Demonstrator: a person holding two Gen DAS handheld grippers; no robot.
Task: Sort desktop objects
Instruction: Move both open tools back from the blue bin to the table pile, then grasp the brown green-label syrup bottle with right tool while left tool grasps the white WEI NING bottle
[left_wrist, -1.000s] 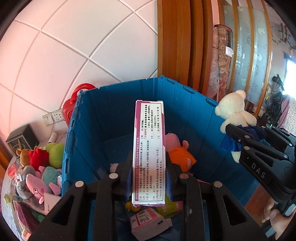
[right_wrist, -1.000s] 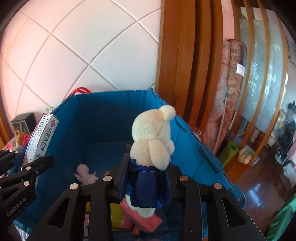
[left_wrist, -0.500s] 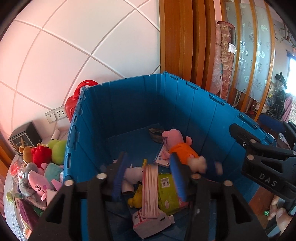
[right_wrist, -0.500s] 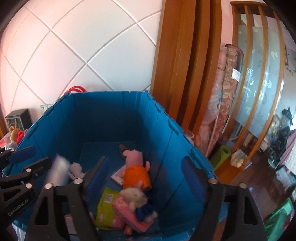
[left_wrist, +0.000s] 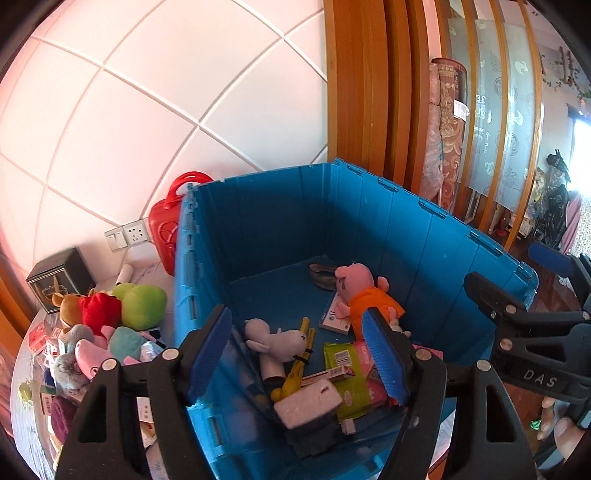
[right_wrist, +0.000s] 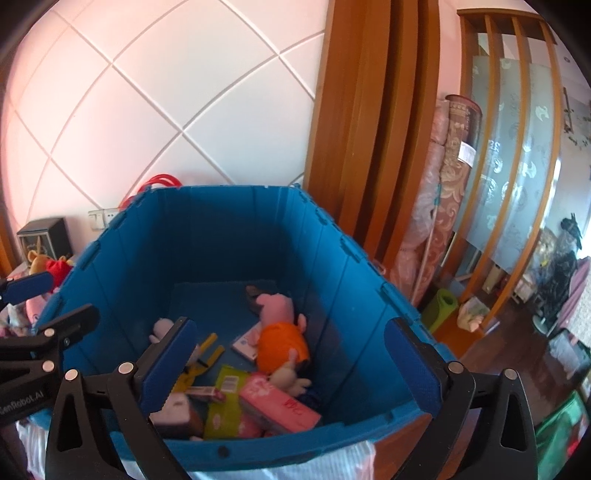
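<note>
Hovering over the blue bin (left_wrist: 388, 225), the left hand-held gripper (left_wrist: 299, 354) had its jaws wide apart and held nothing. The right hand-held gripper (right_wrist: 295, 369) was also spread wide and empty, above the near rim of the same bin (right_wrist: 221, 240).

Inside the bin, a pink pig toy (left_wrist: 364, 291) in an orange dress lay near the far right wall, partly over a white box (left_wrist: 334, 317). A pale plush (left_wrist: 280, 338) lay toward the left wall, with a yellow item (left_wrist: 299, 354) just beside it. Near the front wall lay a green packet (right_wrist: 225, 402), a pink pack (right_wrist: 280, 406) and a white-topped box (left_wrist: 308, 402), all touching in one heap.

Left of the bin, on the table (left_wrist: 26, 373), was a pile of toys: a green plush (left_wrist: 142, 306), a red one (left_wrist: 98, 314) and a pink pig (left_wrist: 92, 356). A red case (left_wrist: 166, 229) stood against the wall behind the bin, near the far edge of the table.
</note>
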